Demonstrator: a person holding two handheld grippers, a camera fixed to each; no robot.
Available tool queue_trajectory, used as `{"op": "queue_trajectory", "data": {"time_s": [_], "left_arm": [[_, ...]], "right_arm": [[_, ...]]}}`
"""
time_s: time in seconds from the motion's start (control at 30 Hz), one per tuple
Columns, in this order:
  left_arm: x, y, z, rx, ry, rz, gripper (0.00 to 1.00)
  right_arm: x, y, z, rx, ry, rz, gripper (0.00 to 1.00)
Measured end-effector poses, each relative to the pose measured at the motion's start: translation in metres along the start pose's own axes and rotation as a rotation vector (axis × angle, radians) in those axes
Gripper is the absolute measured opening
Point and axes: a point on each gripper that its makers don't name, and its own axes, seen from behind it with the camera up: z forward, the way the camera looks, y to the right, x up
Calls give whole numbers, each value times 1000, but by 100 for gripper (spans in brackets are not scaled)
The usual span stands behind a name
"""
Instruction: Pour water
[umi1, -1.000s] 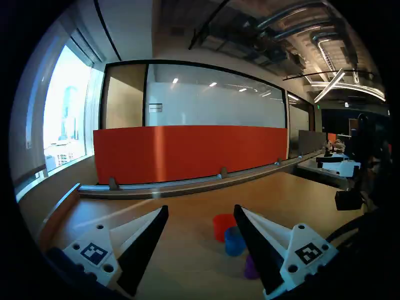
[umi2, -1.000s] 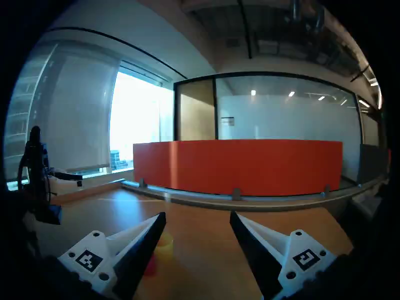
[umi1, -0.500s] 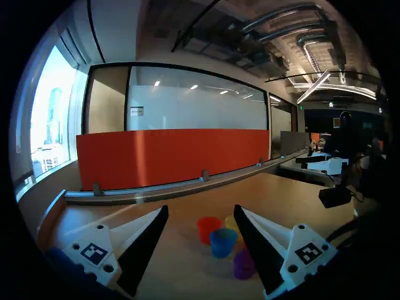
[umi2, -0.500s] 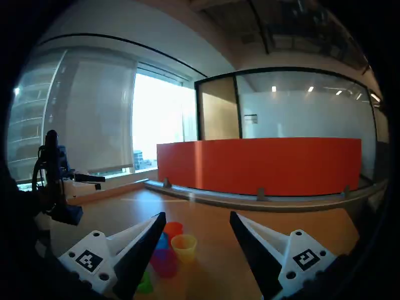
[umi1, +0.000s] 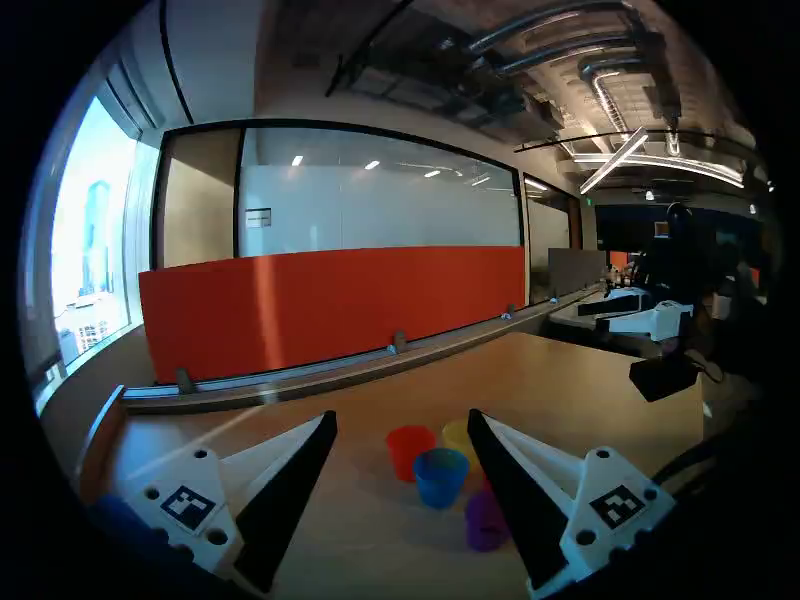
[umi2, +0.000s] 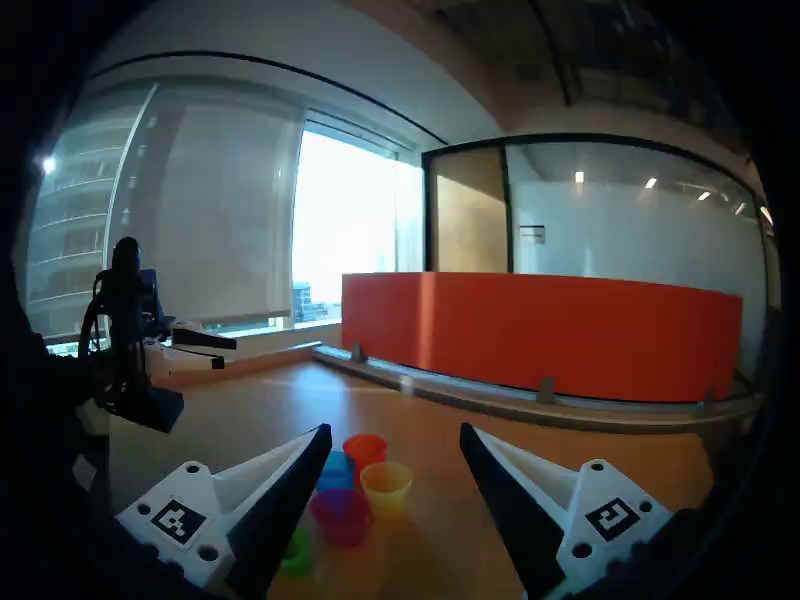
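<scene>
Several small plastic cups stand grouped on the wooden table (umi1: 560, 385). In the left gripper view I see a red cup (umi1: 410, 452), a blue cup (umi1: 441, 477), a yellow cup (umi1: 458, 438) and a purple cup (umi1: 484, 520). My left gripper (umi1: 400, 455) hangs open just before them, the red and blue cups between its fingers. In the right gripper view the red cup (umi2: 364, 455), yellow cup (umi2: 386, 488), purple cup (umi2: 340, 516), blue cup (umi2: 334, 470) and green cup (umi2: 295, 552) sit low left. My right gripper (umi2: 395, 450) is open with nothing held. The other gripper (umi2: 135, 345) shows at far left.
An orange divider panel (umi1: 330, 305) with a metal rail (umi1: 330, 375) runs along the table's far edge. Bright windows (umi2: 345, 235) lie to the left. The right hand's gripper (umi1: 650, 350) appears dark at the right edge of the left gripper view. Bare wood (umi2: 470, 540) surrounds the cups.
Both cameras have swung toward the cups: the cluster slid toward the middle of each view, and more cups show between the fingers. Both grippers stayed open.
</scene>
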Motion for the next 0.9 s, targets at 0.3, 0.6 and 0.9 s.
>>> {"op": "queue_trajectory", "data": {"time_s": [0.3, 0.6, 0.9], "left_arm": [[-22, 4, 2, -39, -82, 17, 97], [-40, 8, 1, -74, -137, 32, 97], [-51, 6, 1, -77, -161, 51, 97]], "right_arm": [[-21, -8, -2, 53, -93, -28, 99], [-36, -14, -6, 97, -165, -83, 100], [-46, -21, -6, 134, -195, -111, 100]]}}
